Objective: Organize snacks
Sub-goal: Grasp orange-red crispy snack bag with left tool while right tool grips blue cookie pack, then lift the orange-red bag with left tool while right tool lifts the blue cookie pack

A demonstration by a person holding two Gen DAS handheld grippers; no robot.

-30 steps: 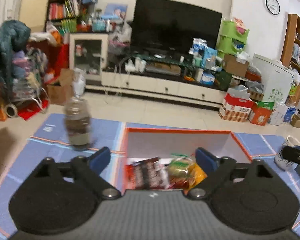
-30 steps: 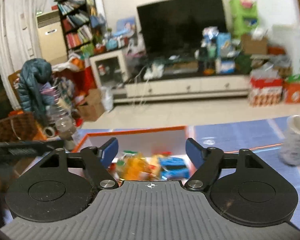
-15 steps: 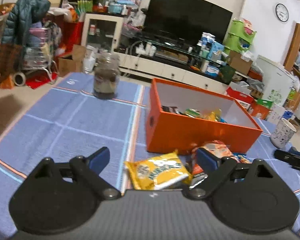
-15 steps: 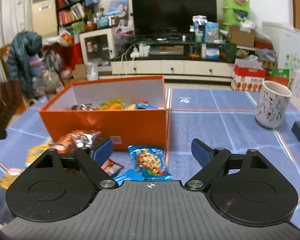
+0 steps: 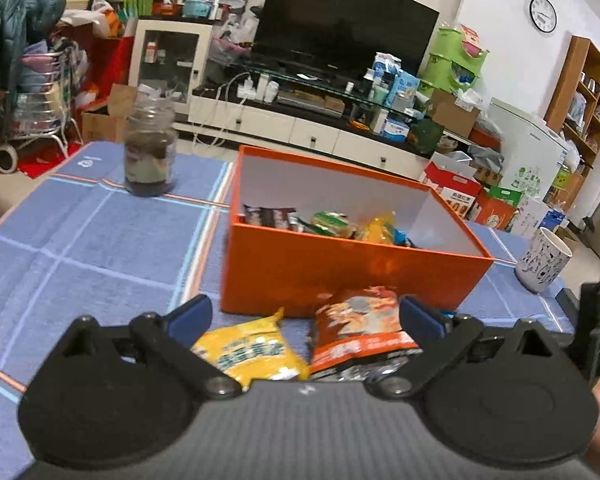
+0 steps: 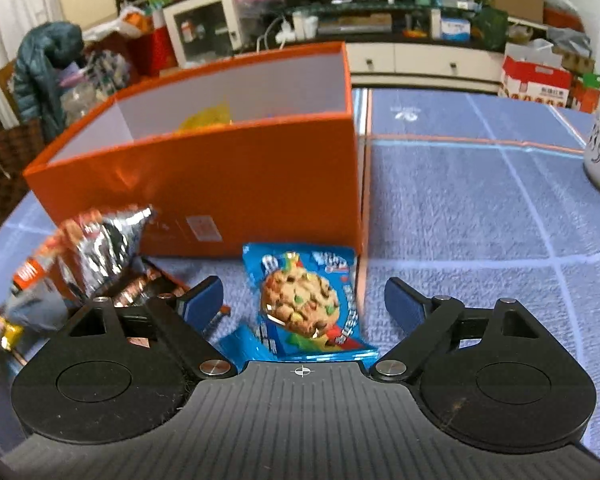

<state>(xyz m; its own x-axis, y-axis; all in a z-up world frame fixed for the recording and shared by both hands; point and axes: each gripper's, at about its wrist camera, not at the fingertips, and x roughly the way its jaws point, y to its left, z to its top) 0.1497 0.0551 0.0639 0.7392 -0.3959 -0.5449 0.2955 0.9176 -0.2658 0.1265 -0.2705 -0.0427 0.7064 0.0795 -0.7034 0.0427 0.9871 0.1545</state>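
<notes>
Left wrist view: the left hand-held gripper (image 5: 304,314) points obliquely down at two snack packets lying on the blue-cloth surface (image 5: 92,248), just in front of the near wall of the orange box (image 5: 340,272), centre of frame. Its jaws are opening and stand wide, touching nothing; the yellow packet (image 5: 248,350) and the red packet (image 5: 360,332) lie side by side between the fingers. The box already holds several packets.

Right wrist view: the right hand-held gripper (image 6: 304,300) tilts more steeply down over the blue cookie packet (image 6: 304,300), which lies flat at lower centre, close to the box's near right corner. Its jaws are also opening, with the packet between them but unpressed. A crumpled foil packet (image 6: 100,240) sits at the left.

Handling, by judgement: all packets appear light, soft film pouches, slippery and easily crushed, with brittle contents in the cookie packet. A pinch across the narrow width or at a sealed end seam seems best, with modest force. The left jaws span two packets, so a double pick-up is a risk. A mug (image 5: 544,260) stands at right, a jar (image 5: 150,152) at upper left, both apart from the work.
</notes>
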